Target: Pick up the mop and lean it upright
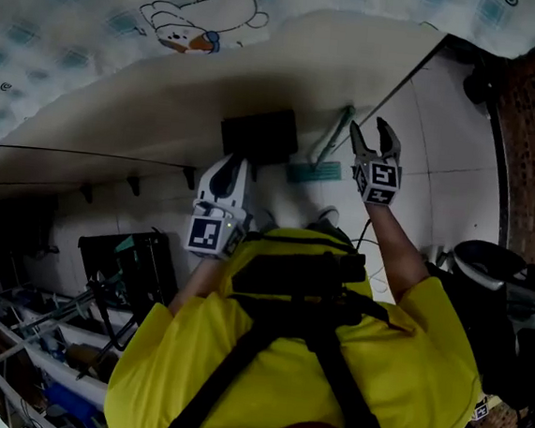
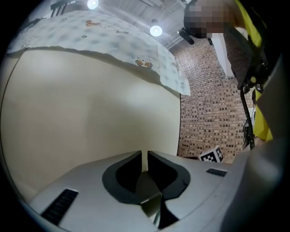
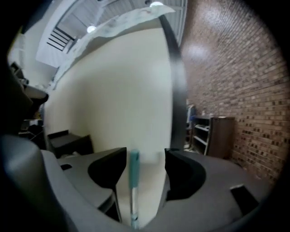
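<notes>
The mop stands against the cream wall (image 1: pixel 165 104), its teal head (image 1: pixel 314 172) on the white floor and its thin handle (image 1: pixel 332 137) running up along the wall. My right gripper (image 1: pixel 370 126) is just right of the handle top, open. In the right gripper view the teal handle end (image 3: pixel 134 170) rises between the two dark jaws of the right gripper (image 3: pixel 145 156), closer to the left one, with a visible gap on each side. My left gripper (image 1: pixel 221 183) hangs lower left, away from the mop. In its own view the left gripper (image 2: pixel 145 158) is shut and empty.
A black box (image 1: pixel 259 134) sits against the wall, left of the mop. A brick wall (image 3: pixel 235 81) and dark shelving (image 3: pixel 206 133) lie to the right. Metal racks and clutter (image 1: pixel 59 329) fill the lower left, and a black object (image 1: pixel 497 273) stands at the right.
</notes>
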Motion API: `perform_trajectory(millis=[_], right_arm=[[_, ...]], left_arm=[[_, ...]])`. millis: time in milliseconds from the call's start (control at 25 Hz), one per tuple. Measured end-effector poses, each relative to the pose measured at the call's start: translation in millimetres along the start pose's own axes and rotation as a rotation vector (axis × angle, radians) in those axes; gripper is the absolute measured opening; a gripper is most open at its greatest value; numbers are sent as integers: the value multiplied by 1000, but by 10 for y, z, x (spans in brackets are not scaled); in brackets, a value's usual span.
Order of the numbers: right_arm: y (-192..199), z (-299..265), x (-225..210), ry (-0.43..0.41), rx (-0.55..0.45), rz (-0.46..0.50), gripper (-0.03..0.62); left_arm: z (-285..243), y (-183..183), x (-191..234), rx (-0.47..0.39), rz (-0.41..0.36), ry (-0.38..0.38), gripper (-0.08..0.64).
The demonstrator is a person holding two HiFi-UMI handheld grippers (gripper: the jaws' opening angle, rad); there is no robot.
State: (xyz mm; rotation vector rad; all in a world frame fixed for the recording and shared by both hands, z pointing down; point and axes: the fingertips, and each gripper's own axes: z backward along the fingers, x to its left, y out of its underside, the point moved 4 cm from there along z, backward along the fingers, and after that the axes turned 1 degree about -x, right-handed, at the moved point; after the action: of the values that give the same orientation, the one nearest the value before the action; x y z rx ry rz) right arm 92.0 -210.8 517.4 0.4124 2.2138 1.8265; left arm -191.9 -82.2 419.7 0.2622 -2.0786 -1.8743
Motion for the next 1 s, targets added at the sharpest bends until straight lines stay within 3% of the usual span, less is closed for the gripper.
perform_trajectory(millis=[80,280,440,680,720,1000], right_arm=[[-355,216,-95,46,-106,-6,207],[-1191,1265,190,19,-287,-27,178],[-1260,1680,294,17,-266,-57,111],[-1271,1702,484,-18,-236,-38,45],[-1268,1704,525,-21,-229,-32,10],[-1246,1663,705,-77,-193,-83,8]], left_arm=[[47,-61,19,8,-8,-4,48],[182,-62,205,35,60,-53,48],[226,-148,260,11,91,-63,48],[272,-334,278,-33,66,-55,48],[289,-324,291,-35,60,-62,48],[391,-349,337,-69,46,-77,48]])
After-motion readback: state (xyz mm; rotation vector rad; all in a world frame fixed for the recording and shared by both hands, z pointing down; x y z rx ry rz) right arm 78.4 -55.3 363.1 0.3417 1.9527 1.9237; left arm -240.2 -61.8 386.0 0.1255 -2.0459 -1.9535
